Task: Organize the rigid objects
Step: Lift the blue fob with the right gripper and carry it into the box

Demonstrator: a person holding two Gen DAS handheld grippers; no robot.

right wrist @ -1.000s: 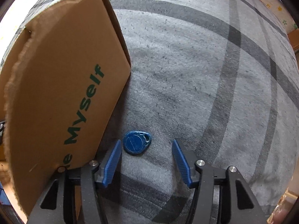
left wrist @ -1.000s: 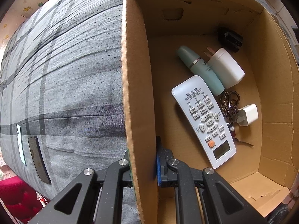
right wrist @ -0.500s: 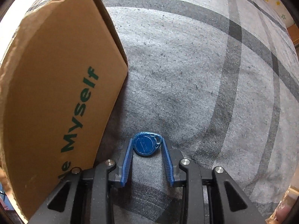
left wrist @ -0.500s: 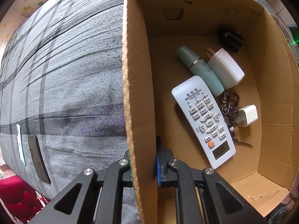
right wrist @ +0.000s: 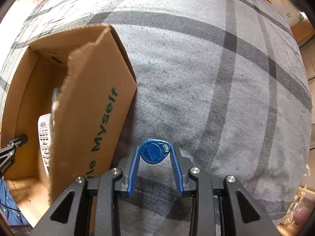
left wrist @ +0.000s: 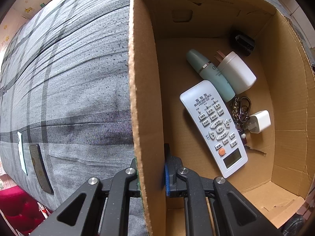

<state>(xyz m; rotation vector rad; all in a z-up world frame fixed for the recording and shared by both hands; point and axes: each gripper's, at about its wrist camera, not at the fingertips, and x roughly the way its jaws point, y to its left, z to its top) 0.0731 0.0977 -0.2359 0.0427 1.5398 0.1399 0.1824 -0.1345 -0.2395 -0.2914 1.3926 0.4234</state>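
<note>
- Left wrist view: left tongs (left wrist: 151, 174) clenched on the side wall of the cardboard box (left wrist: 146, 90), one pad outside, one inside; wall edge runs straight ahead of the tongs.
- Inside the box, ahead and right of the tongs: white remote (left wrist: 214, 127), teal bottle (left wrist: 210, 74), white container (left wrist: 237, 72), key ring (left wrist: 241, 110), white charger (left wrist: 259, 121), black item (left wrist: 244, 41) at the far end.
- Left of the tongs, on the grey plaid bed (left wrist: 69, 78): two flat devices near its edge.
- Risk: box wall is thin card; a tug could bend it or tip the box and shift the contents.
- Right wrist view: right tongs (right wrist: 155, 154) grasping the blue key fob (right wrist: 154, 151), pads narrowed onto its two edges, fob at the very tips and apparently clear of the bed.
- Box flap (right wrist: 92, 106) stands just left of the tongs, opening beyond it.
- Risk: tip-only hold on a small smooth fob; it could pivot or slip out during the carry, or clip the ragged flap edge on the way over.
</note>
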